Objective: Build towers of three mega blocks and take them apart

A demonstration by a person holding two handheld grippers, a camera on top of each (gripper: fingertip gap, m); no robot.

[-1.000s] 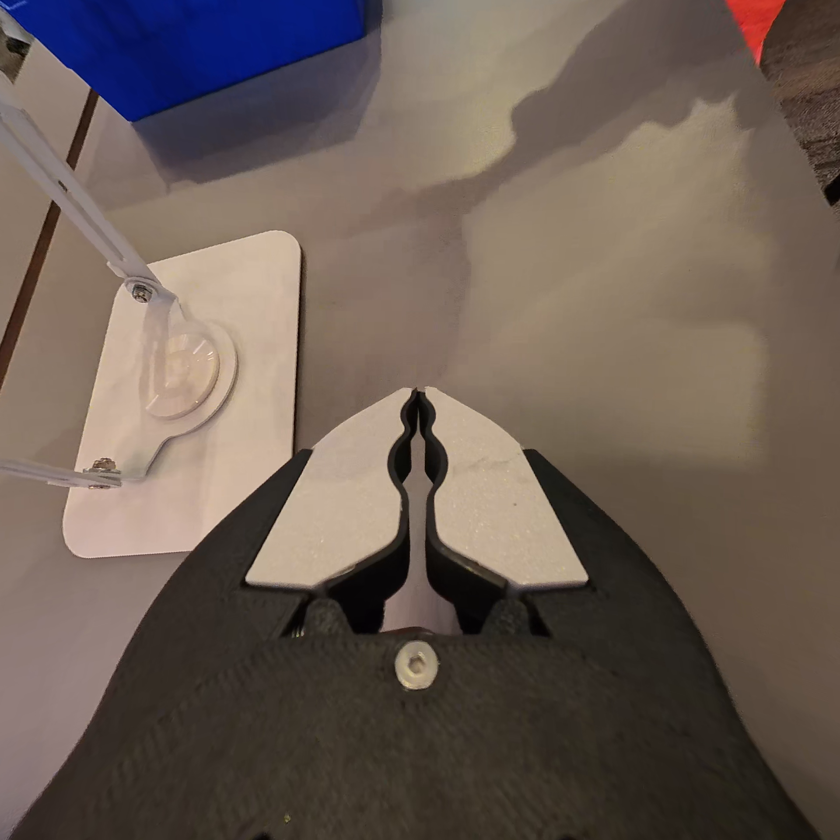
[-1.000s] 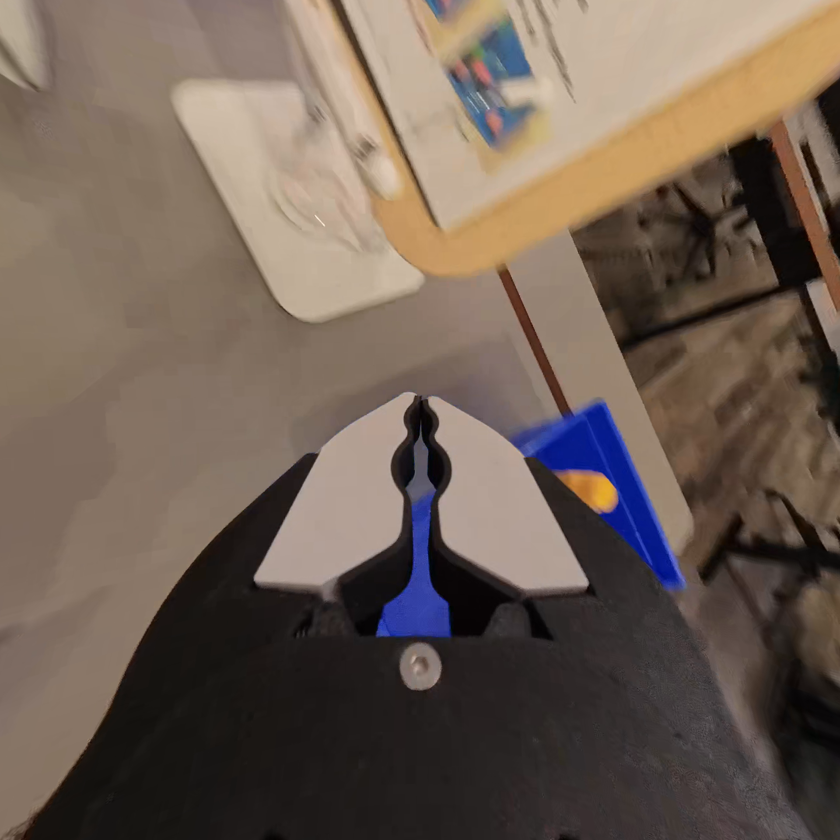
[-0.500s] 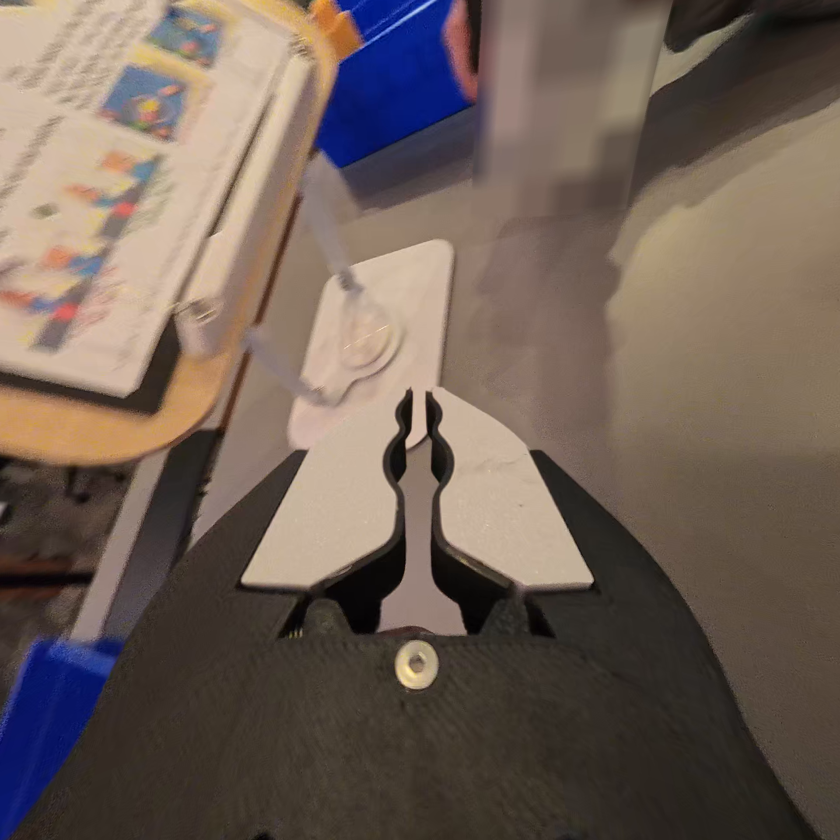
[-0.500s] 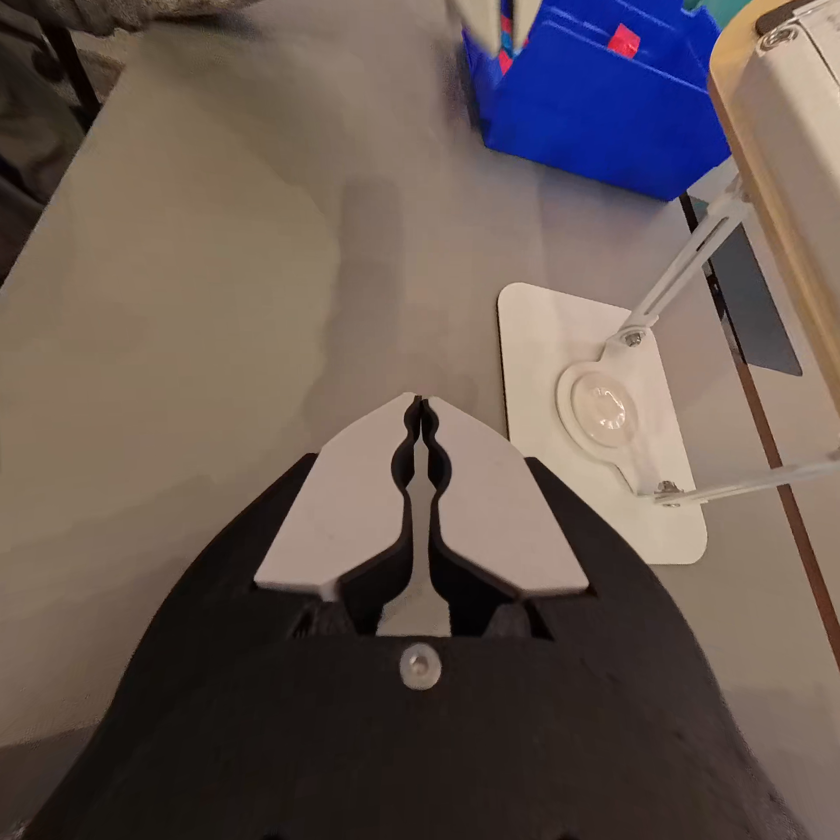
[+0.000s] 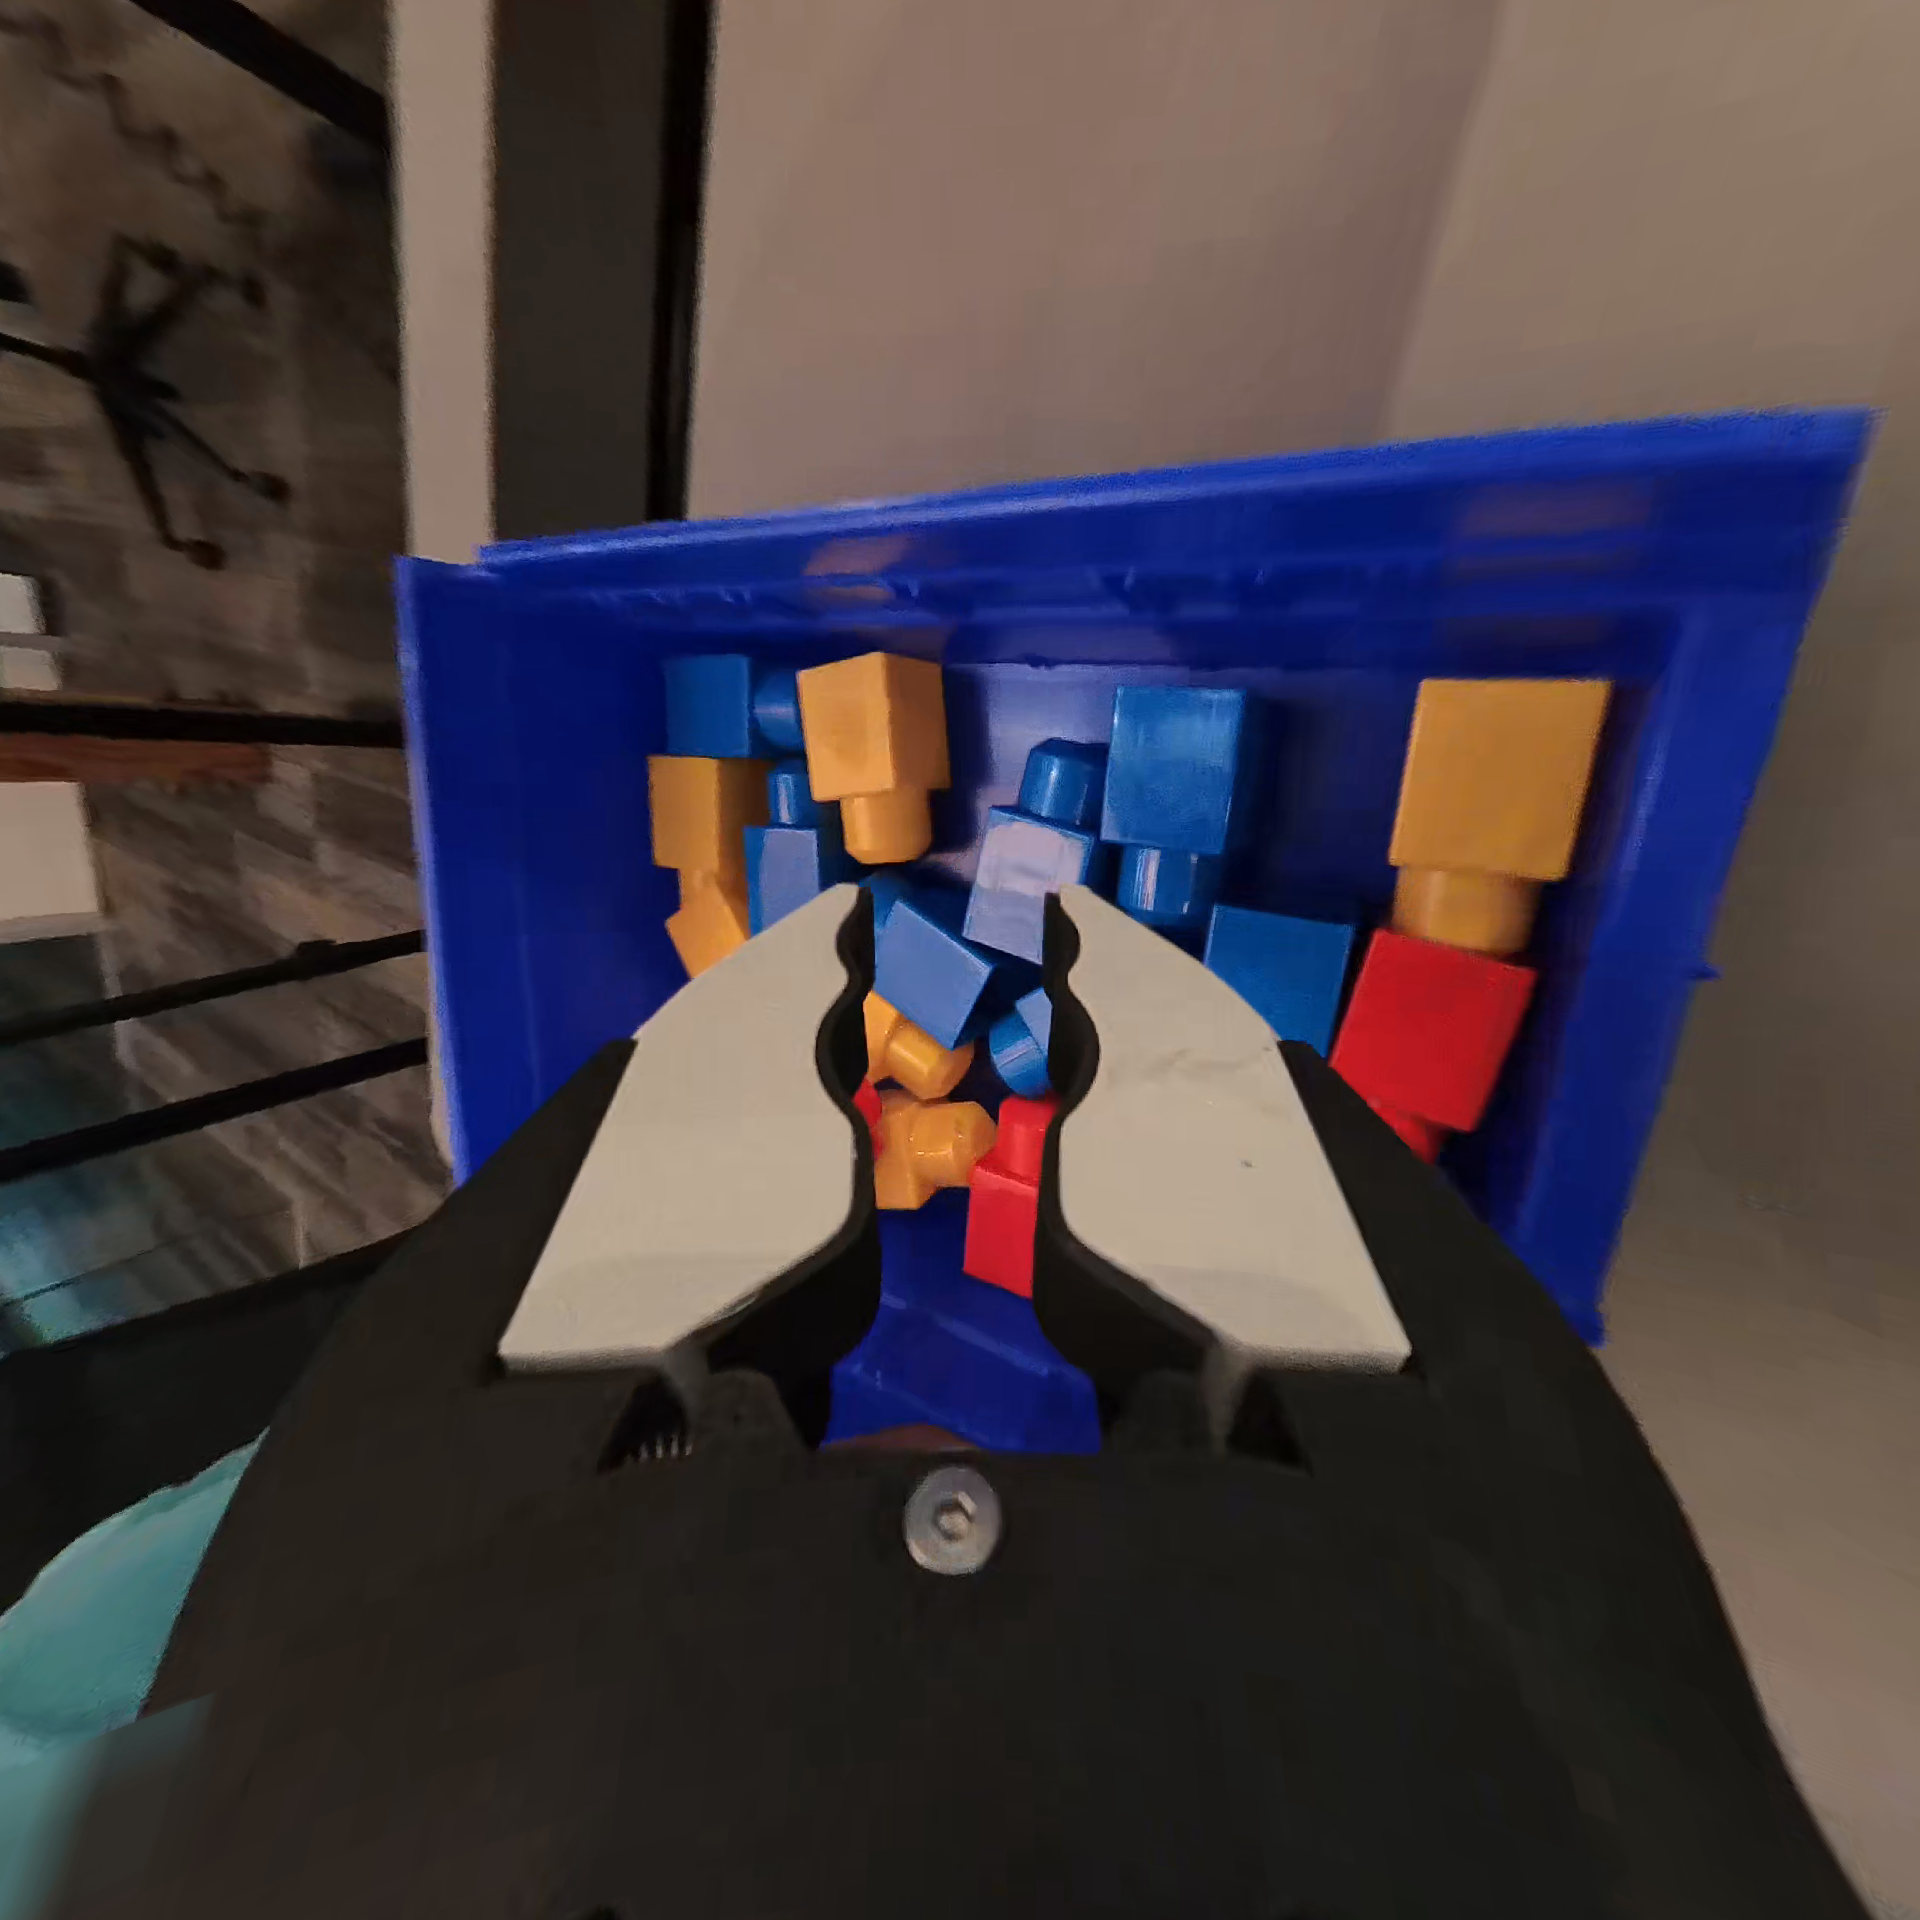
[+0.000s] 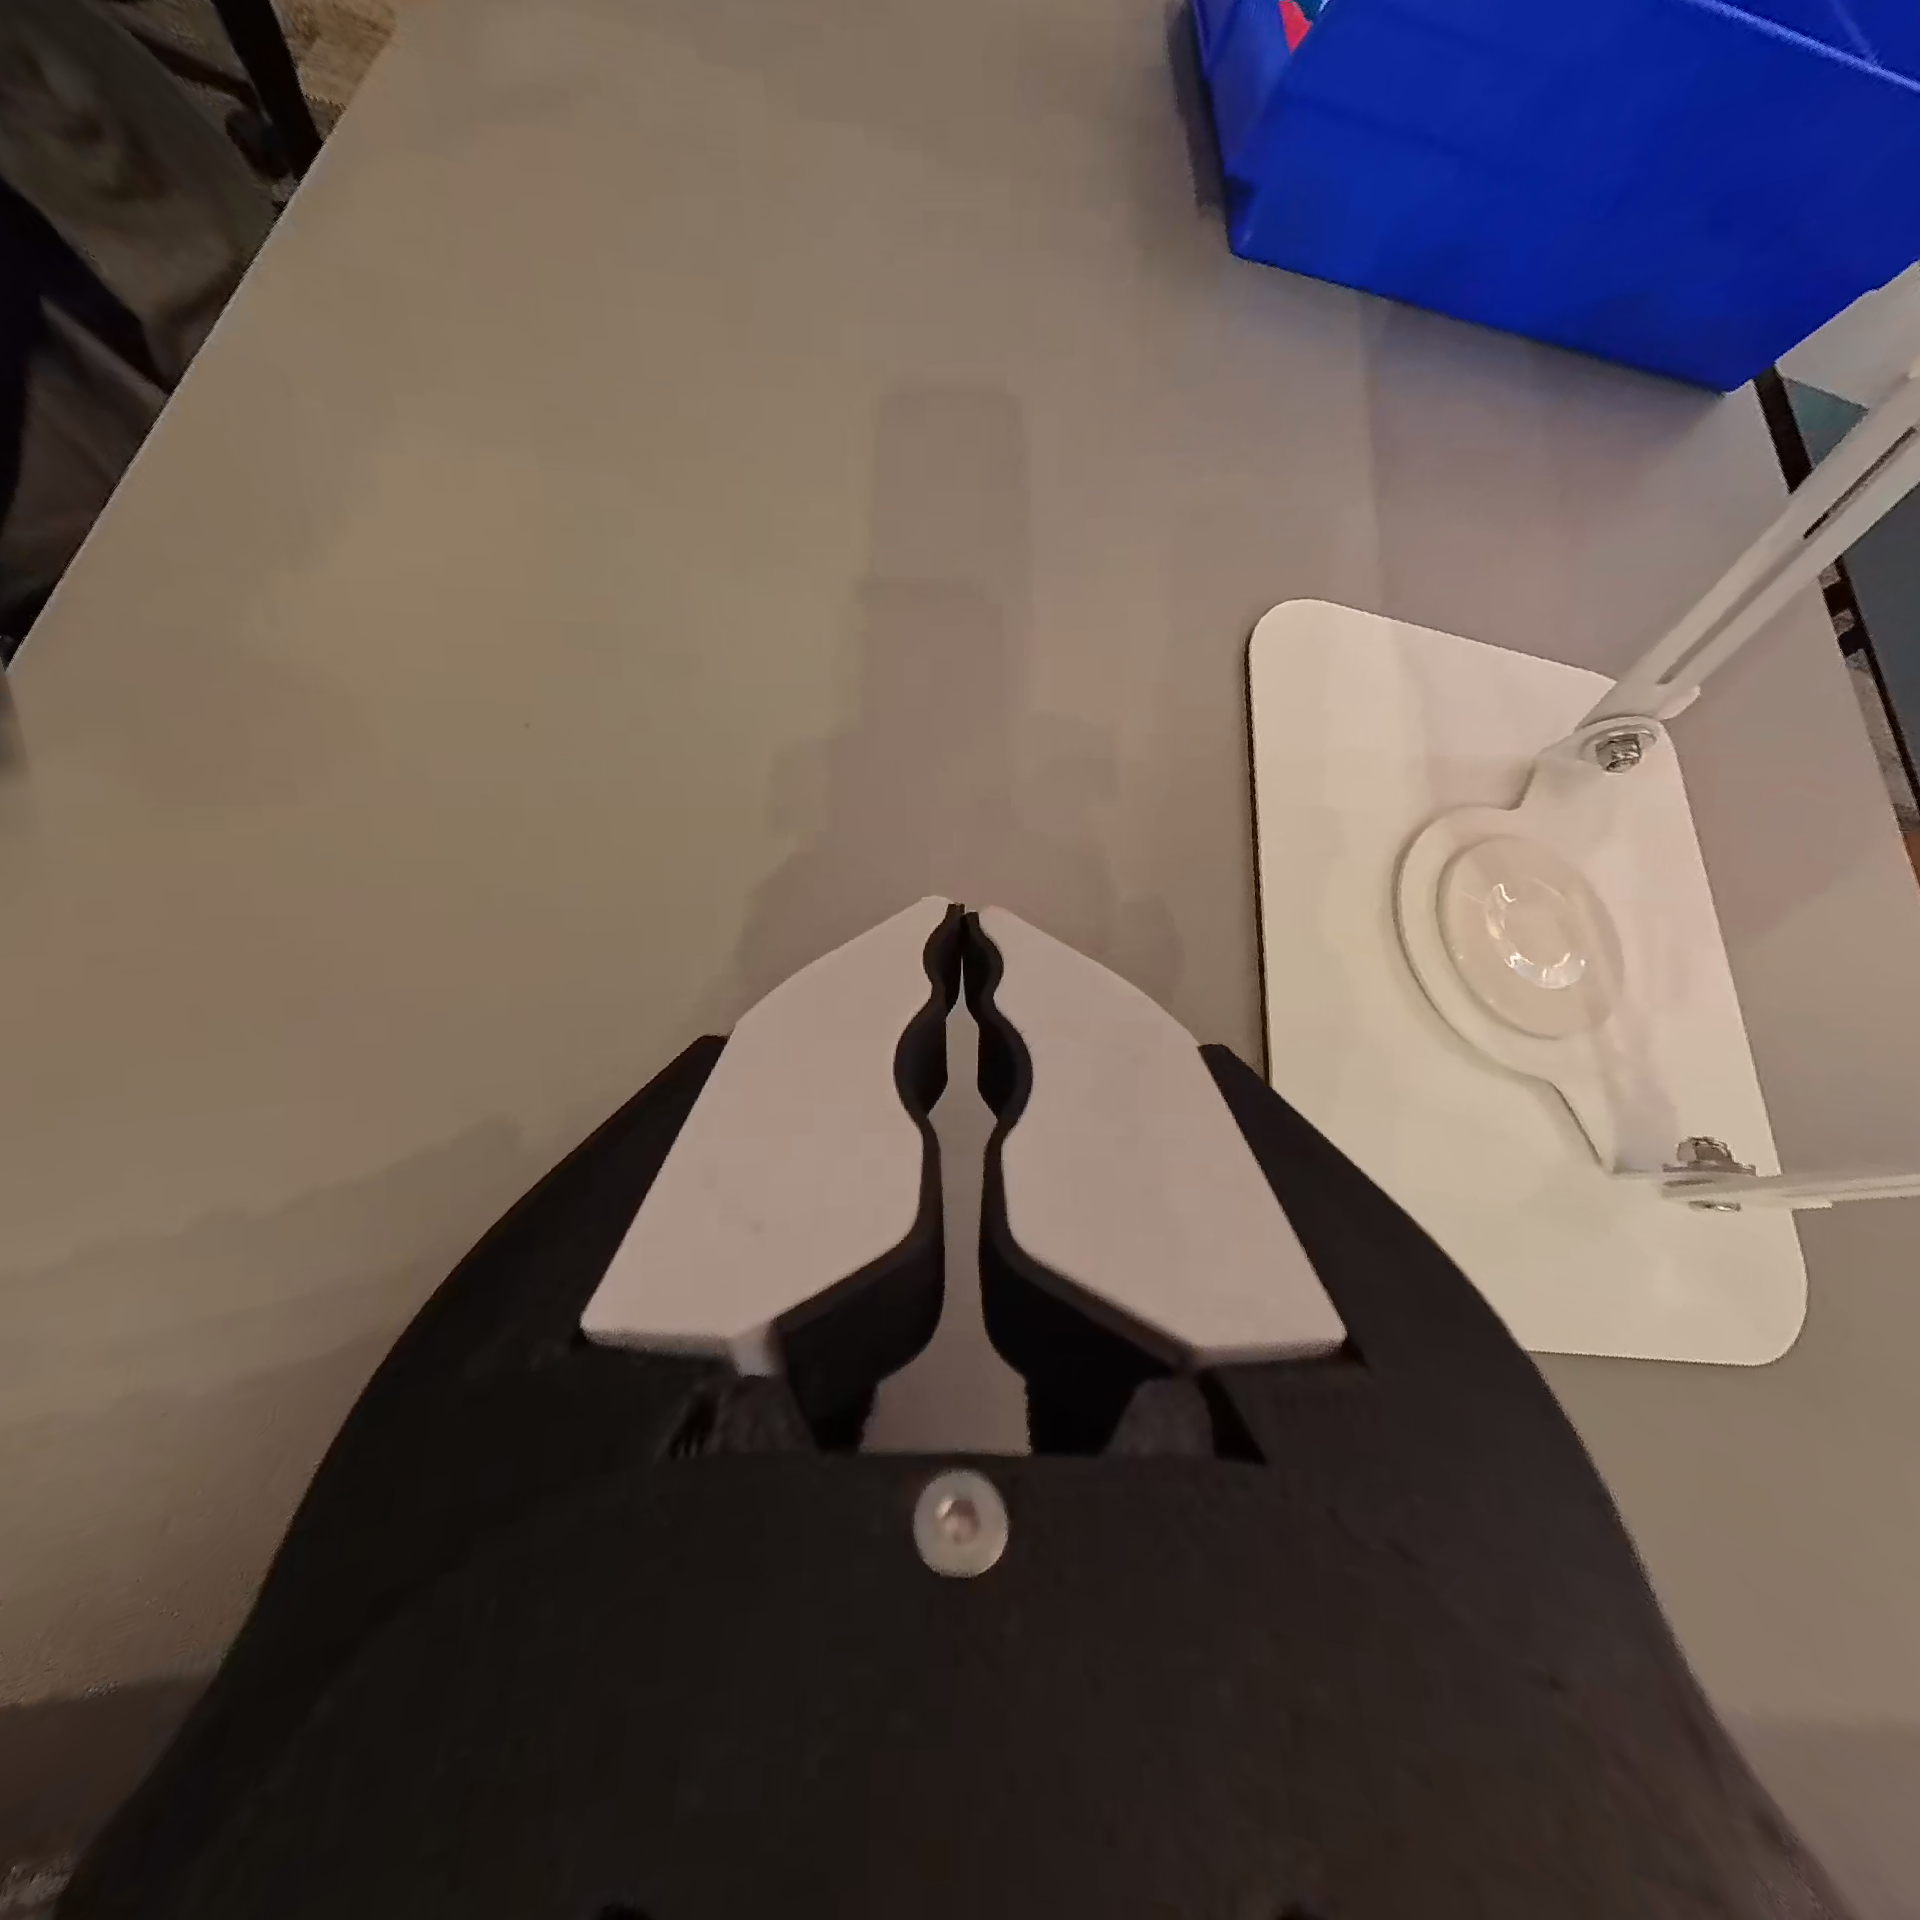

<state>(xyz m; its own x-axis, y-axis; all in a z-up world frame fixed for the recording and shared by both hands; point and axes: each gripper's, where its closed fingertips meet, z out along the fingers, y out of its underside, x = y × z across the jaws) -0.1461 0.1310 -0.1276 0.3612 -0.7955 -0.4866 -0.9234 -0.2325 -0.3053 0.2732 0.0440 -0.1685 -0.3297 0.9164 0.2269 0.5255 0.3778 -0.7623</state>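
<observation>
The left tool (image 5: pixel 951 920) had swung away from the bare table and the white stand base it faced a second before, and now hung over the blue bin (image 5: pixel 1704 790). Its fingers, nearly touching half a second earlier, stood apart and gripped nothing. A tilted blue block (image 5: pixel 930 971) lay in the bin between the fingertips, but neither pad pressed on it.

The mega blocks, blue, orange and red, were heaped loose inside the bin; an orange block (image 5: pixel 1496 779) sat near the bin's right wall.

The right tool (image 6: pixel 961 914) was clenched on nothing over the grey table (image 6: pixel 520 623), well short of the bin, with the white stand base (image 6: pixel 1351 987) to its right.

In my judgement no tower had been started; the first pick was about to be made.
</observation>
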